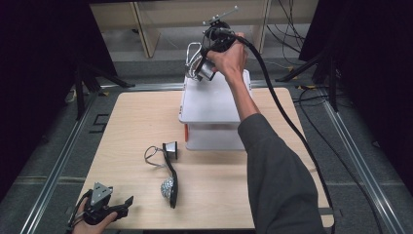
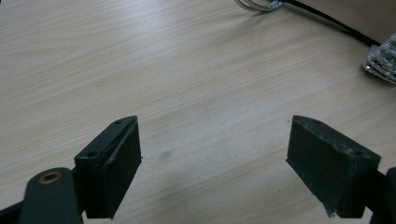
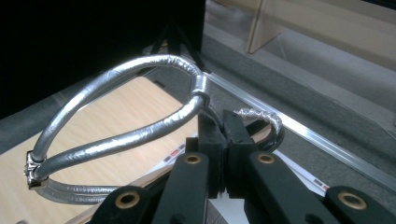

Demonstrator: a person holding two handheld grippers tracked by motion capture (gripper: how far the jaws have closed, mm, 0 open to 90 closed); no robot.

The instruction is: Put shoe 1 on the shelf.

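The right gripper [image 1: 207,57] is holding a silver wire loop [image 3: 116,126] pinched between fully closed jaws, hanging over the far end of the white box [image 1: 209,105] directly beneath it. The left gripper [image 1: 104,207] is resting wide open, empty.
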